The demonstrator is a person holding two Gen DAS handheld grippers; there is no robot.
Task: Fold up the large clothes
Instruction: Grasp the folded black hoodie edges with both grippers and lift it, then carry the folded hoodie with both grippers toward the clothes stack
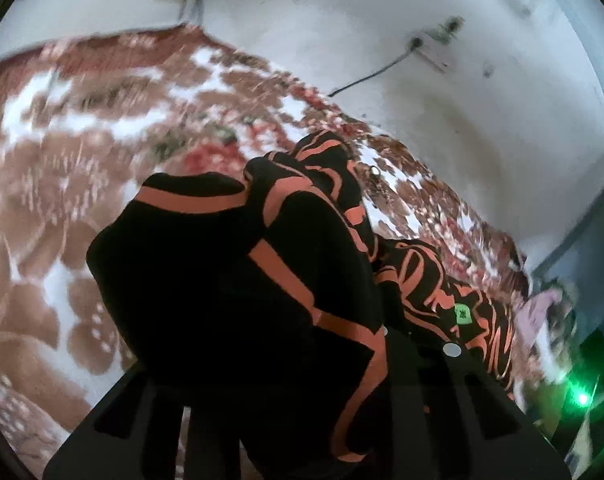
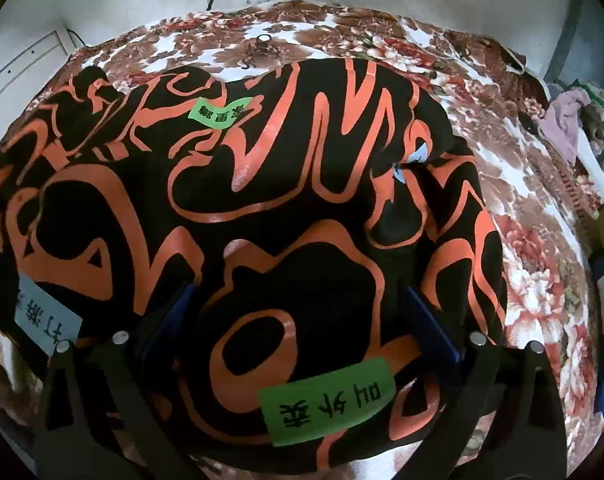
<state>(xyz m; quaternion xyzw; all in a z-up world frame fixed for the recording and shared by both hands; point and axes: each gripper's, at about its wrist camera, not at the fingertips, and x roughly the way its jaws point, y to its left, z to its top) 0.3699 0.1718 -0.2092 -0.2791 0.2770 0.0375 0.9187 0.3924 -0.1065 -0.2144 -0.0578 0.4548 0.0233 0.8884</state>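
A black garment with orange swirls lies spread on a floral bedspread. It carries green patches and a pale blue one. My right gripper is open just above the garment's near part, its blue-padded fingers wide apart with cloth showing between them. In the left wrist view the garment is bunched and lifted off the bedspread. My left gripper is shut on a fold of it; the cloth drapes over the fingers and hides the tips.
A white wall with a black cable stands behind the bed. A pile of pink and white clothes lies at the bed's far right. A green light glows at the right.
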